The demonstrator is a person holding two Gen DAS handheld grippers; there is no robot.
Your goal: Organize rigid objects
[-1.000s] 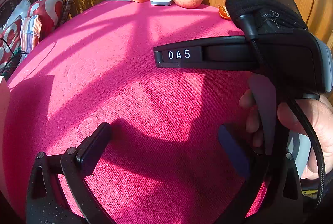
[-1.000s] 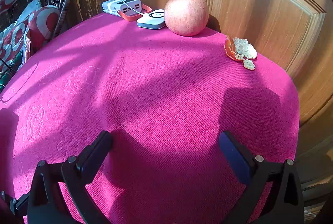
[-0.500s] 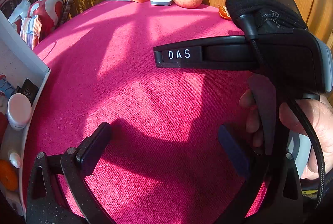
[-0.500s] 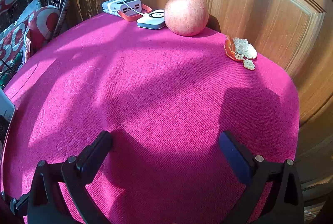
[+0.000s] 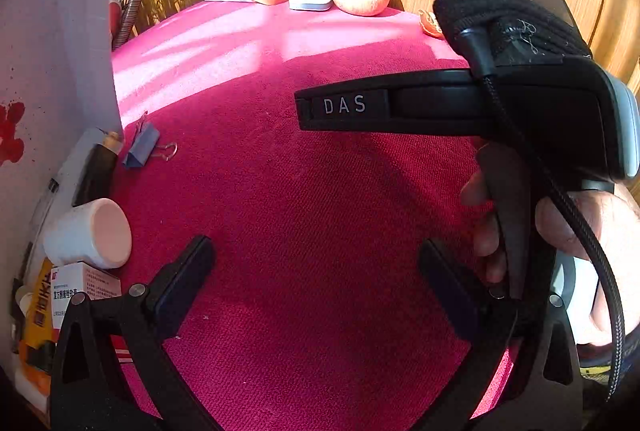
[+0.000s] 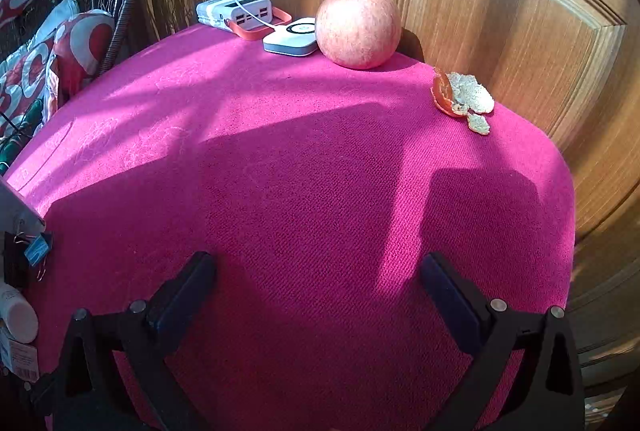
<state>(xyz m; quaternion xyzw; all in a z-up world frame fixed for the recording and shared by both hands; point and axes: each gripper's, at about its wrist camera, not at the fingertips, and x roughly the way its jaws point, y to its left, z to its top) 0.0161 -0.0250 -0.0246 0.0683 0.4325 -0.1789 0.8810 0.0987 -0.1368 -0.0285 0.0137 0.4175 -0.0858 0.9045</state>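
Both claws I'm running sit wide open and empty over the pink cloth [image 6: 304, 191]: my left gripper [image 5: 316, 267] hovers just right of a spill of small items, and my right gripper [image 6: 318, 279] faces bare cloth.

Working from the left in the left wrist view, a white box wall [image 5: 52, 31] fills the edge. Below it lie a white bottle [image 5: 86, 233] on its side, a printed carton [image 5: 86, 285] and an orange-yellow pack [image 5: 40, 311], crowded together and touching. A blue binder clip [image 5: 140, 149] sits just apart on the cloth.

I judge the bottle light, stiff and smooth, so it may roll or slip; I'd close across its body, not the cap end. The clip is small, hard and flat, best pinched across its folded sides. The carton should crush if squeezed hard.

At the far edge stand a power bank [image 6: 236, 13], a white puck [image 6: 292, 37], an apple [image 6: 358, 27] and orange peel [image 6: 460, 97].

Much of the pile is cut off by the frame, and the dark object [image 5: 96, 167] by the box I cannot identify.
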